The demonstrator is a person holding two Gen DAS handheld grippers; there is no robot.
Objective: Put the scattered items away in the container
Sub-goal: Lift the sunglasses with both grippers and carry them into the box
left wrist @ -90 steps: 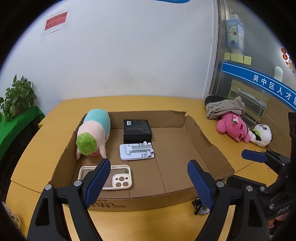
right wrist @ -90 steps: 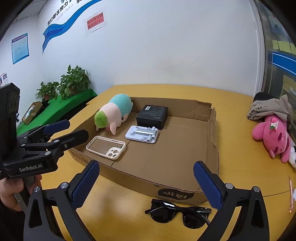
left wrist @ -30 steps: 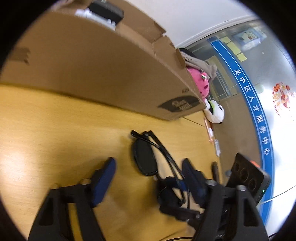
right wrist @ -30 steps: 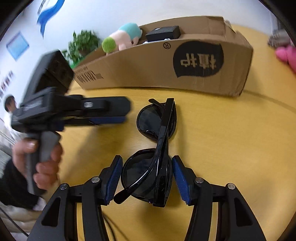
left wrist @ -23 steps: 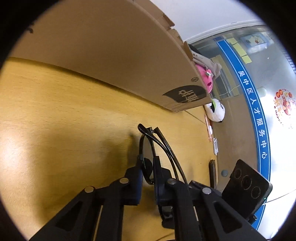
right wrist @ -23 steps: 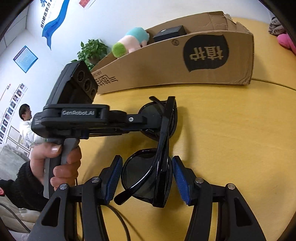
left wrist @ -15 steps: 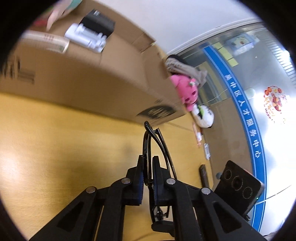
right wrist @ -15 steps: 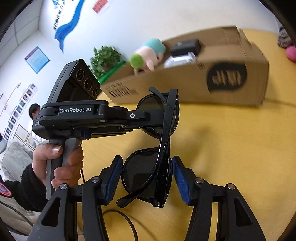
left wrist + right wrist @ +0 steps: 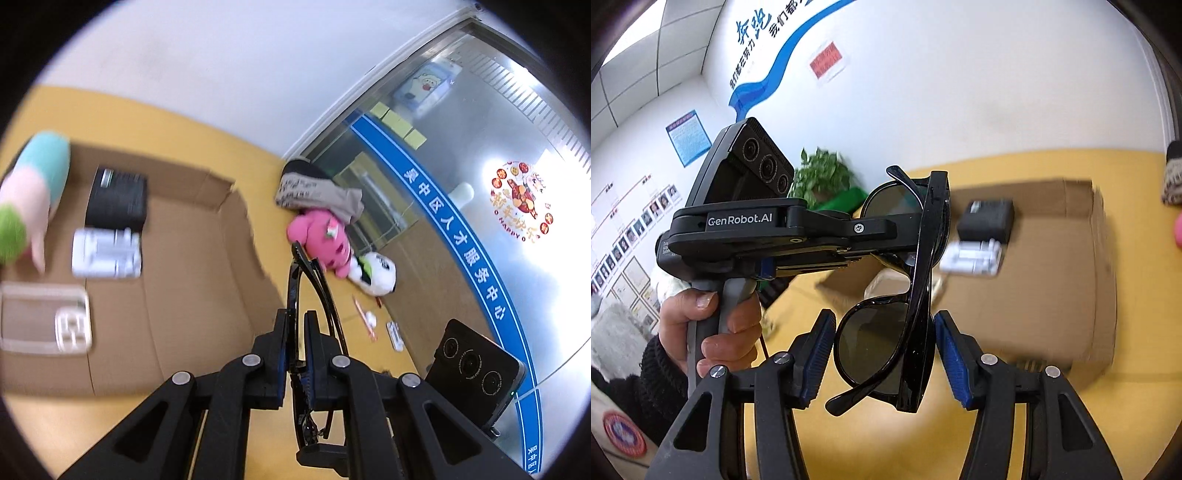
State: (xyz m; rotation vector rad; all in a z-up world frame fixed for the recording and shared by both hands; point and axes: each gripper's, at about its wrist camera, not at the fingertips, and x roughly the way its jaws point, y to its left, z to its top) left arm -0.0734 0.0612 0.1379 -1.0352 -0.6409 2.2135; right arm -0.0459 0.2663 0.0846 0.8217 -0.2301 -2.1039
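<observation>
**A:** Where are the sunglasses [image 9: 923, 258] right now?

**B:** In the air above the table [image 9: 1015, 424], on the near side of the box [image 9: 1071, 295], not yet over it. Both grippers have them.

**A:** How does each one hold?

**B:** The left gripper [image 9: 295, 332] is pressed almost together, pinching one lens edge-on, a pad on each face. The right gripper [image 9: 884, 354] stands about half spread across the other lens. One pad sits at the rim and the other at the folded arms, and both appear to touch.

**A:** How do you expect the glasses to handle?

**B:** I'd judge them light, so weight is no worry. The frame looks like thin, glossy plastic, stiff but easy to snap or twist. The lenses are slick and would scratch or smear under a hard pinch. The folded arms could swing open if they are bumped.

**A:** Then where is the best hold?

**B:** On the frame, I think, at the rim or the bridge, where the pads meet an edge instead of smooth lens. With two grippers on one stiff thing, the hands need to travel together or the frame gets wrenched.

**A:** And setting them down?

**B:** The bare cardboard on the box's right side, clear of the black case [image 9: 116, 199] and white stand [image 9: 107, 253], looks suitable. I'd lower them flat and let go gently.
</observation>
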